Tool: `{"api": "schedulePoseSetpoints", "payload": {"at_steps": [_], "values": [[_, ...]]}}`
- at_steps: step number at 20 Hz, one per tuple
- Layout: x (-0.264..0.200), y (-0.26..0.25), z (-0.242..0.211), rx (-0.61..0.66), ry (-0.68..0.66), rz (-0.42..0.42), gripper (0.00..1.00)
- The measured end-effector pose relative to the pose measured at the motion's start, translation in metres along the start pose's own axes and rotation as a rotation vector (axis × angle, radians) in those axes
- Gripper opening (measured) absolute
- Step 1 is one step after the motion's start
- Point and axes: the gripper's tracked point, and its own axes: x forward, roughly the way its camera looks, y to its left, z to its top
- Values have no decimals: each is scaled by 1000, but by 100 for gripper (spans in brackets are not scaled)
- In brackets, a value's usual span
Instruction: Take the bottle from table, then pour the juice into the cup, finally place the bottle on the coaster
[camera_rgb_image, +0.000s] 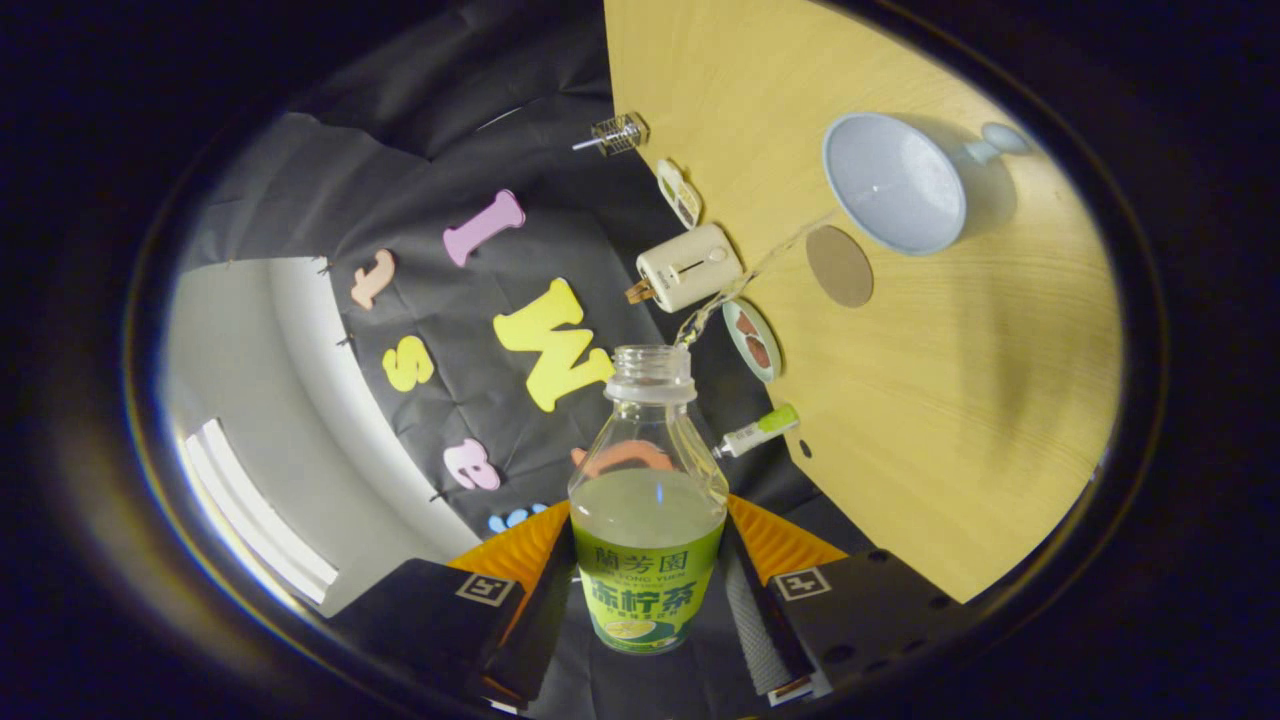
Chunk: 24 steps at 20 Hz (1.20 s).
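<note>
Pale wood bench (950, 400) fills the tilted scene beyond the gripper (648, 590), whose fingers are closed on the bottle (648, 520). From its open neck a thin stream of juice arcs toward the cup (893, 182); the round coaster (839, 265) lies just beside the cup.

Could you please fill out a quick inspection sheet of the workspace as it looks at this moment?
Surface: wooden table, seen tilted.
Job's things: open bottle tipped, juice stream arcing toward the cup; round coaster beside the cup, bare.
Clutter: cream box, small dish, tube, wire item along the table's edge.
Claw: shut on the bottle.
Cables: nothing seen.
Surroundings: black cloth wall.
</note>
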Motion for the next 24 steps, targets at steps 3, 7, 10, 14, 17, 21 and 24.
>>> {"api": "schedulePoseSetpoints", "payload": {"at_steps": [3, 7, 10, 14, 17, 21, 24], "values": [[3, 11, -4, 27, 6, 31, 79], [-1, 28, -3, 49, 4, 65, 79], [-2, 39, -2, 105, -2, 93, 78], [4, 38, -1, 176, 9, 100, 78], [5, 40, -3, 205, 12, 117, 79], [4, 48, -2, 241, 15, 143, 78], [-1, 60, 0, 250, 10, 164, 78]]}}
